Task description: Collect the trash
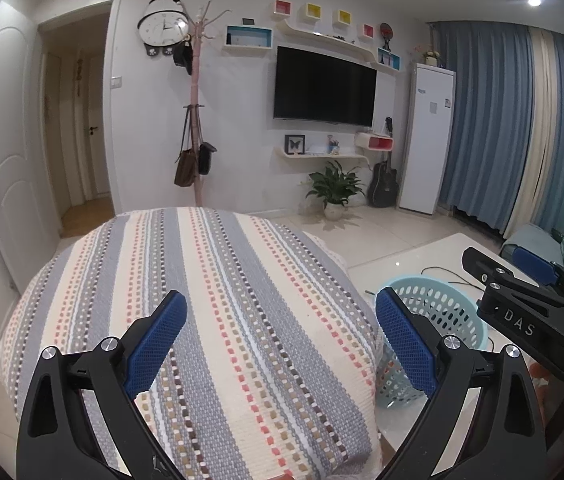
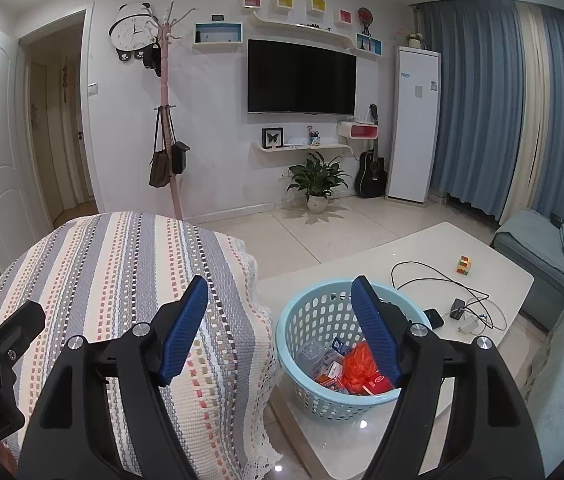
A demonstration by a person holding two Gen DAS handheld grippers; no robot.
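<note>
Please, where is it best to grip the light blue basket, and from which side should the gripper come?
Probably the basket rim, from above: it stands upright on the white table, its mouth open, and the thin rim fits between the fingers of the open right gripper.

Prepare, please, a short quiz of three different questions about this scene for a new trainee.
1. True or false: the light blue basket already holds trash.
2. The basket stands on: A) the floor, B) the white coffee table, C) the grey sofa.
3. Fill in: the left gripper and the right gripper both have their jaws ____.

Key
1. True: an orange wrapper and small packets lie inside.
2. B
3. open, holding nothing
</note>
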